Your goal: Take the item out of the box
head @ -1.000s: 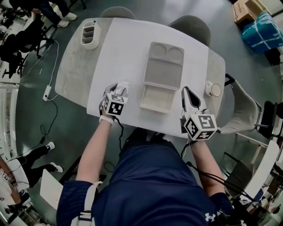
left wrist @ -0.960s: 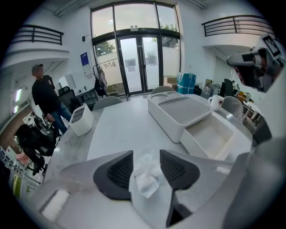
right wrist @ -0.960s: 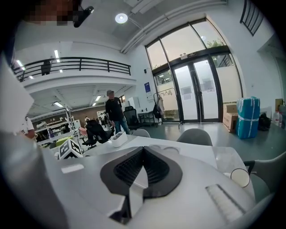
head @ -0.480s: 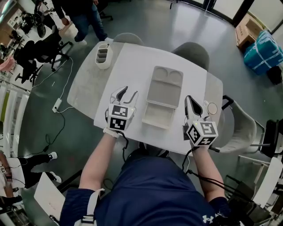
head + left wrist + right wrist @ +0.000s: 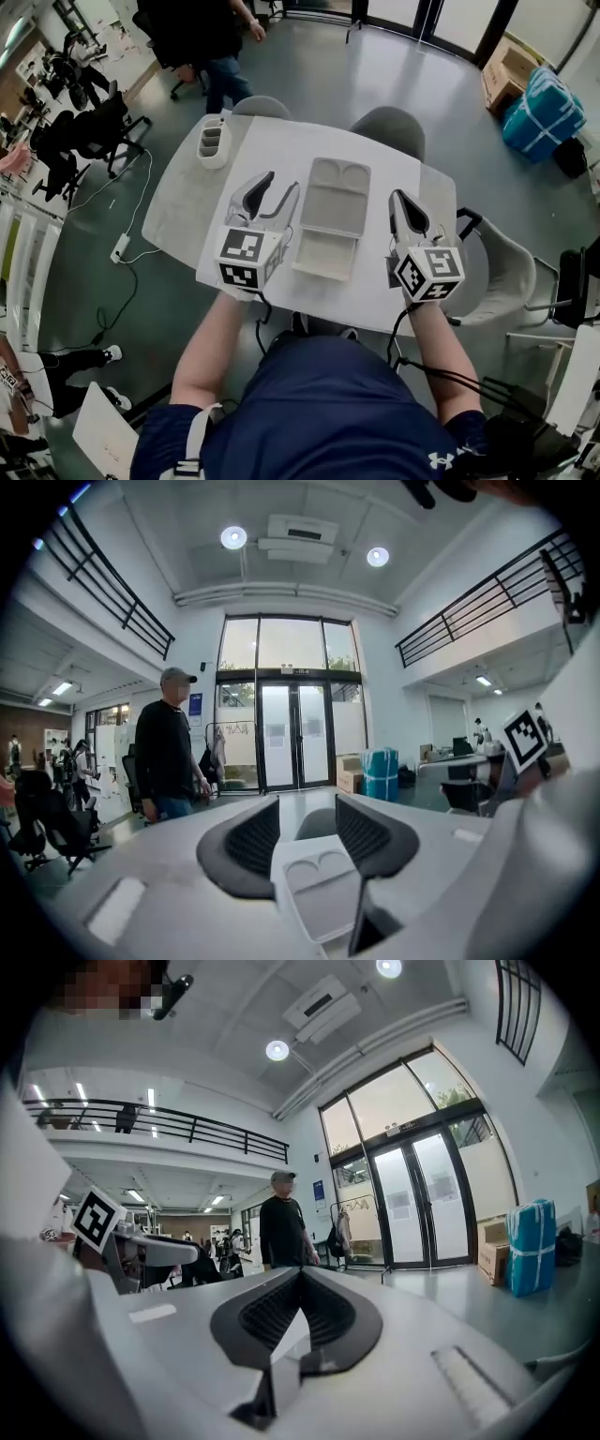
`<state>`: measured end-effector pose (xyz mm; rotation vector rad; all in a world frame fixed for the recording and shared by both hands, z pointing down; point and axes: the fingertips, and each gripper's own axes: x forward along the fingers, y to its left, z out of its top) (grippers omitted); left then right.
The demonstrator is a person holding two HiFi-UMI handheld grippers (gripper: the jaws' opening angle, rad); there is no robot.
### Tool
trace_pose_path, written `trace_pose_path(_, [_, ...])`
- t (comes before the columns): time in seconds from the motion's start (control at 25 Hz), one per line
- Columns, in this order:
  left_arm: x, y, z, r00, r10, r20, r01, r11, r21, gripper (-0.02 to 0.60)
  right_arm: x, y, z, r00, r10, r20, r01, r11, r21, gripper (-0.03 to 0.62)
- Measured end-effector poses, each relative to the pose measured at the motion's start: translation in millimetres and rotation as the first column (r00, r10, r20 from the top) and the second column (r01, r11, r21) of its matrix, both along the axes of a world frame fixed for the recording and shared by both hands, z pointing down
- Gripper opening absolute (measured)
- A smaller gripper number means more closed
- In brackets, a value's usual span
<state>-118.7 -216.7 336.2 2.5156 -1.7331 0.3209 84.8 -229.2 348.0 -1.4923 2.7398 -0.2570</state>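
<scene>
- The box (image 5: 336,202) lies open in the middle of the tabletop (image 5: 183,211), close to the near edge. Its lid half, with two round hollows, points toward the far edge, and its tray half points toward us.
- We cannot tell whether anything lies in the box.
- A small sorter (image 5: 213,141) with three slots stands at the far left corner; we cannot make out its contents.
- Our left gripper (image 5: 283,181) hovers just left of the box, jaws spread, nothing between them.
- Our right gripper (image 5: 395,195) hangs just right of the box, jaws pressed together on nothing.
- Two gray chairs (image 5: 389,122) stand at the far edge.
- On the gray floor (image 5: 309,56) beyond, we see a standing person (image 5: 211,37), a blue bundle (image 5: 539,108) and a cardboard carton (image 5: 502,70).
</scene>
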Motion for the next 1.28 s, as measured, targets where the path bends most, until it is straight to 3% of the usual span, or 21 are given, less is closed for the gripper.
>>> trace_pose_path(0.12, [5, 0, -19, 0.999, 0.002, -0.036, 0.001, 0.998, 0.063, 0.186, 8, 2, -13, 1.0, 0.018, 0.003, -0.018, 0.999, 0.032, 0.003])
trace_pose_path(0.24, [7, 3, -33, 0.998, 0.002, -0.056, 0.004, 0.995, 0.101, 0.07, 15, 6, -23, 0.999, 0.034, 0.005, -0.034, 0.998, 0.057, 0.002])
trace_pose_path(0.36, [9, 7, -37, 0.998, 0.005, -0.062, 0.002, 0.994, 0.112, 0.002, 20, 10, -29, 0.999, 0.048, 0.005, -0.048, 0.996, 0.072, 0.003])
trace_pose_path(1.28, [2, 10, -14, 0.996, 0.012, -0.092, -0.005, 0.998, 0.067, 0.002, 14, 21, -22, 0.998, 0.051, -0.023, -0.049, 0.996, 0.073, 0.002])
